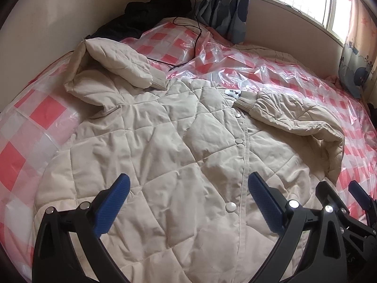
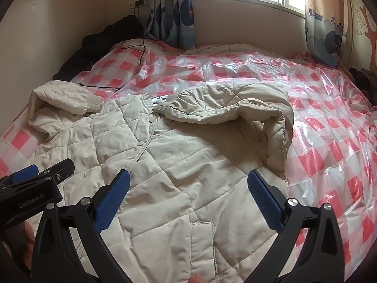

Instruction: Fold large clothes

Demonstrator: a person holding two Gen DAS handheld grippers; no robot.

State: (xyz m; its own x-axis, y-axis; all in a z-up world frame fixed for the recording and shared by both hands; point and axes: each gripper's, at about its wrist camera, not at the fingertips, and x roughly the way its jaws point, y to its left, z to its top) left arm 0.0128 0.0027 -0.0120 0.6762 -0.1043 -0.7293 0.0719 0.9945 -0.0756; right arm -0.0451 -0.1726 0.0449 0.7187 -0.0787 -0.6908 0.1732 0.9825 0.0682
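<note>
A cream quilted jacket (image 1: 165, 146) lies front up on the bed, snapped shut, collar toward the window. Both sleeves are folded in over the chest: the left sleeve (image 1: 122, 61) and the right sleeve (image 1: 297, 120). It also shows in the right wrist view (image 2: 188, 176), with the right sleeve (image 2: 235, 108) bunched up. My left gripper (image 1: 188, 200) is open and empty above the jacket's lower front. My right gripper (image 2: 188, 200) is open and empty above the jacket's lower right side; it also shows at the left wrist view's right edge (image 1: 341, 202).
The bed is covered by a pink-and-white checked plastic sheet (image 2: 318, 122). A black cable (image 1: 195, 37) runs from a wall socket across the sheet. Dark clothes (image 1: 150, 11) are piled in the far left corner. Curtains (image 2: 172, 14) and a window are behind.
</note>
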